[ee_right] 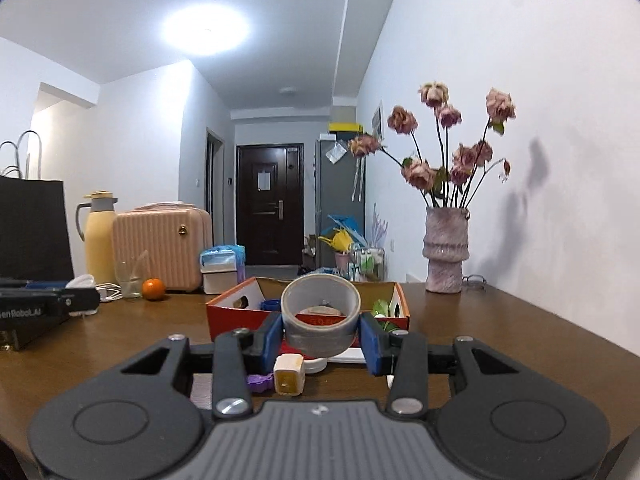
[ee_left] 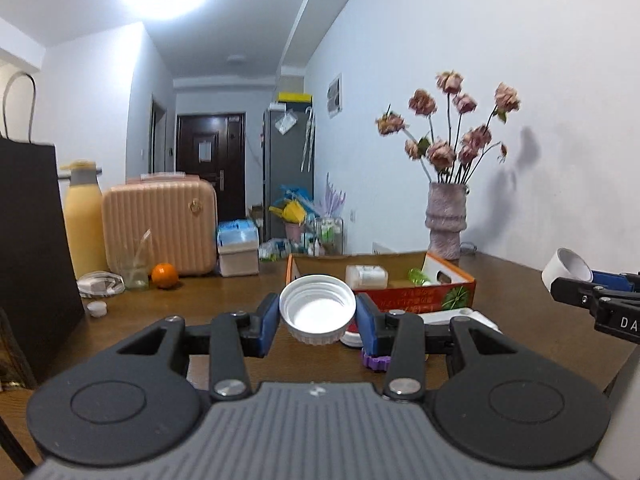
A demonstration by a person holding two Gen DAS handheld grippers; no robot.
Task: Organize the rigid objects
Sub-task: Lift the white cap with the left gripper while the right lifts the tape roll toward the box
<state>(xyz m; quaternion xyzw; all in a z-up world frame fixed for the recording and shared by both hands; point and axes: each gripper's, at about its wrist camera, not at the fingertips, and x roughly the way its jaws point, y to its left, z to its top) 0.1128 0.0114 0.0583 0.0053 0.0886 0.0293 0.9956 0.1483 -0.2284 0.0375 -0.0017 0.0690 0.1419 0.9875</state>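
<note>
- Left wrist view: a white ribbed plastic screw lid is clenched between the blue pads of the left gripper, hollow side towards the camera, and is held above the brown wooden table, just short of the red-and-orange cardboard box.
- The step in hand is judged to be the carrying of the lid to the box; a forward reach over the near wall, then a release, is called for.
- A purple item and a white flat object are largely hidden behind the right finger; the box contents are only partly made out.
- Right wrist view: a grey roll of tape is grasped by the right gripper, raised in front of the same box.
- The same forward carry and drop is judged to be needed.
- A small cream cube-shaped item on the table below cannot be identified; the box interior is mostly screened by the roll.
</note>
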